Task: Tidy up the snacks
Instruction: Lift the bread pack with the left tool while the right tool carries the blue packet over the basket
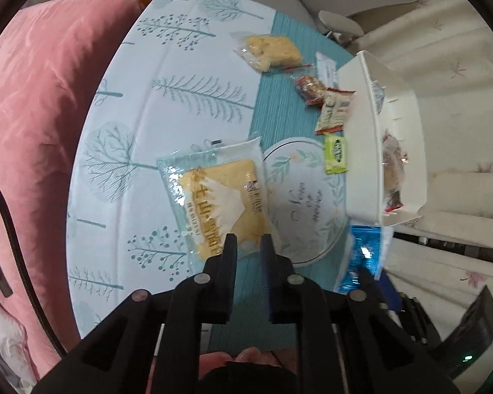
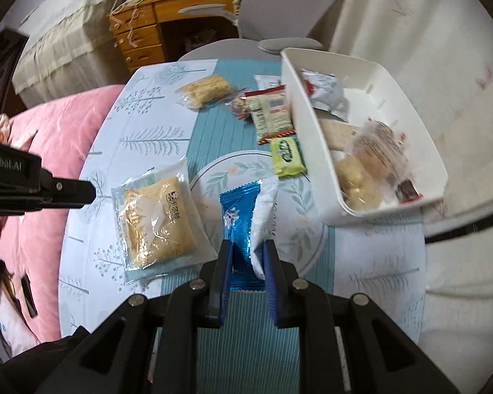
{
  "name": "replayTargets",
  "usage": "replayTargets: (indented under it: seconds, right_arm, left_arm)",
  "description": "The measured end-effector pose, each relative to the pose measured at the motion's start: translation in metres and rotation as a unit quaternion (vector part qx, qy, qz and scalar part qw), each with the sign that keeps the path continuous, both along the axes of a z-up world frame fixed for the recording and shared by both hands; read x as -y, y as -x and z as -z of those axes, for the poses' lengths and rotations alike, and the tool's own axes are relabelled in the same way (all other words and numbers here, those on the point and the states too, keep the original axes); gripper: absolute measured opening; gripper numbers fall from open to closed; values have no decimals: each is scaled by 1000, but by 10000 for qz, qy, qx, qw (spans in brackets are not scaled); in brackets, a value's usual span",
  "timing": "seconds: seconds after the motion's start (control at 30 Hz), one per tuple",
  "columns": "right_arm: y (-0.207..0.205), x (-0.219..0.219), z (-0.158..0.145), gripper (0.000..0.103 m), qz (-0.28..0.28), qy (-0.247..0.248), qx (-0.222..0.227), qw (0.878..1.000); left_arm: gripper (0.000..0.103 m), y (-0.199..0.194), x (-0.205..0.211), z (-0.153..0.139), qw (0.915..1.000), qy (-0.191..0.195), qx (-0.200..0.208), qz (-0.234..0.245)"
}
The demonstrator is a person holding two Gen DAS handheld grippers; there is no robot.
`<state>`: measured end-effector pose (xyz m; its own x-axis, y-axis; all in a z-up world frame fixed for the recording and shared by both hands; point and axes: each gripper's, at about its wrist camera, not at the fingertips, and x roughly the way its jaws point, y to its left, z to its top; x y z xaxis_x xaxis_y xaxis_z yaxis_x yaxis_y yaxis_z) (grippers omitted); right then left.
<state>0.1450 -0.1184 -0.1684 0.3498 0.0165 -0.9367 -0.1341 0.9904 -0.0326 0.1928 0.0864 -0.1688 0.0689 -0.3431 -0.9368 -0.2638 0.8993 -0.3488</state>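
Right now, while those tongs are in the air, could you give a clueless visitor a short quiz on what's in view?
1. What do the right tongs grip?
A) a blue foil packet
B) a banana
C) a spoon
2. True or false: the white bin is empty.
3. In one word: does the small green packet lie inside or outside the bin?

Key: 1 A. 2 False, several wrapped snacks already lie in it. 3 Outside, on the table next to the bin's wall.
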Motion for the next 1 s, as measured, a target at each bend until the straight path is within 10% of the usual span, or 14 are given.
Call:
replayTargets:
  seconds: [0.4, 1.0]
  right_arm:
    - [-7, 58, -14, 18, 557, -448, -133, 9974]
    - [-48, 137, -18, 18, 376, -514, -403, 9972]
  left_arm:
    - [84, -5, 6, 61, 9965, -341, -738, -204]
    - [101, -46, 24, 128, 9812, -1228, -1183, -899]
